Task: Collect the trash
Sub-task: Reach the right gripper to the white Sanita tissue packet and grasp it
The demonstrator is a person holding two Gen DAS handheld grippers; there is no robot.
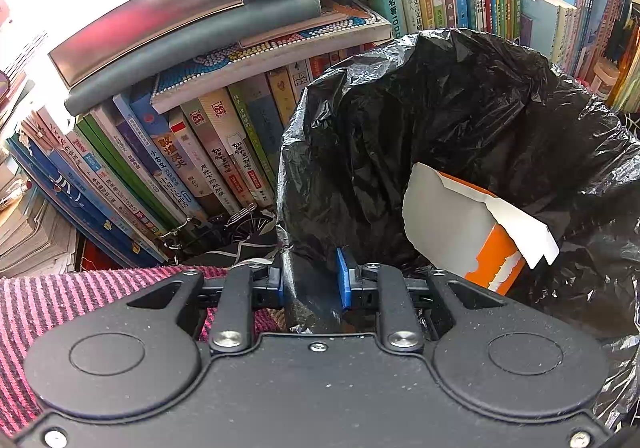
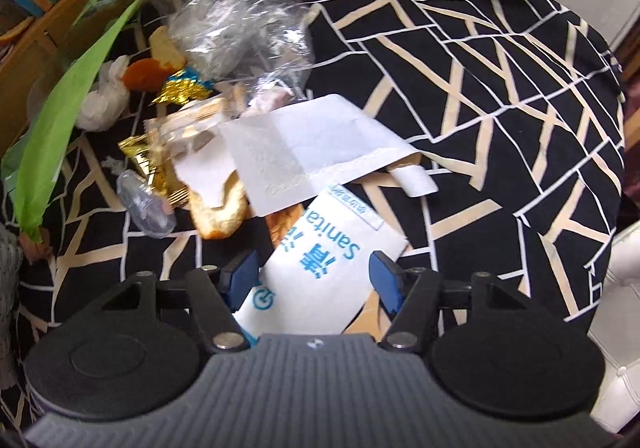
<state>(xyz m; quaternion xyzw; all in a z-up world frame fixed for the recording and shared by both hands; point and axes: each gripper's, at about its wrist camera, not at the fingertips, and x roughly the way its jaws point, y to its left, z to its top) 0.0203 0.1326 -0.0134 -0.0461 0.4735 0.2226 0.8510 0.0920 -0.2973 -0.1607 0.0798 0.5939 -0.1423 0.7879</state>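
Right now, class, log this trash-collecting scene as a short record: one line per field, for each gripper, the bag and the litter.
left gripper: shut on black trash bag rim
bag contents: orange and white carton
right gripper: open, over white Sanitary packet
litter: white envelope, gold wrappers, clear plastic
surface: black patterned cloth

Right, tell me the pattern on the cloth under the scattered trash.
Black cloth crossed by white and beige lines forming irregular geometric blocks; the right wrist view shows it best.
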